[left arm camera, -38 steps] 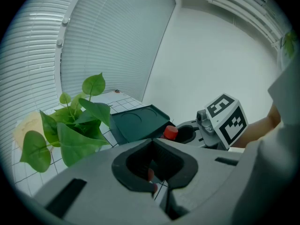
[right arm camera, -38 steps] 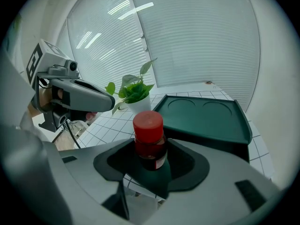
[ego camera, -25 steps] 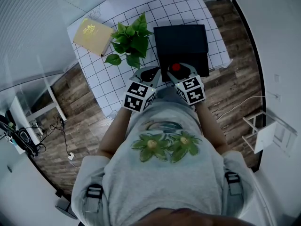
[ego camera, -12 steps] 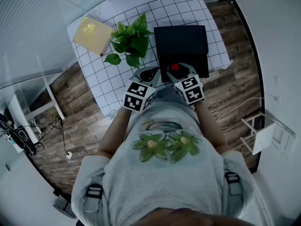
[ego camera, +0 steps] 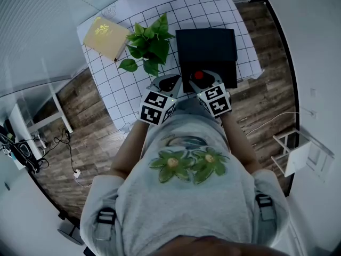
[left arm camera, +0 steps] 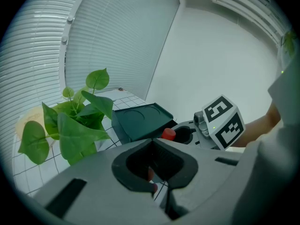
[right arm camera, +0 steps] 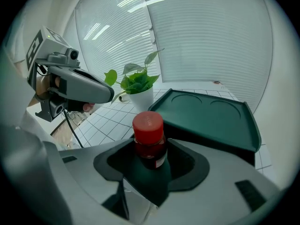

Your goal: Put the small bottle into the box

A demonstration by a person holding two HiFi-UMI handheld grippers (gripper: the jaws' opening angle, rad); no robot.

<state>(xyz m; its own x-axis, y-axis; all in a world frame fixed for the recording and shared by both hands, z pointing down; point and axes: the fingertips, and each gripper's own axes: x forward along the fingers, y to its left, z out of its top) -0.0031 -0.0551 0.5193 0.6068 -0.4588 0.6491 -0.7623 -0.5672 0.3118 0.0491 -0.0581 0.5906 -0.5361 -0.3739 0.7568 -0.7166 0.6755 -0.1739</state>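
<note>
right gripper (right arm camera: 150, 157) is clamping small bottle (right arm camera: 149, 136) upright; box (right arm camera: 213, 121) is sitting just ahead, top looking closed; left gripper (left arm camera: 153, 165) is idling, jaws together

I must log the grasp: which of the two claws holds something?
The right claw: the small red-capped bottle stands between its jaws. The left claw has its jaws together, with no bottle between them.

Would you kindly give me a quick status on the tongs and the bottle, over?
Right tongs shut on small bottle. Left tongs shut, empty. Box just ahead, lid looks closed.
</note>
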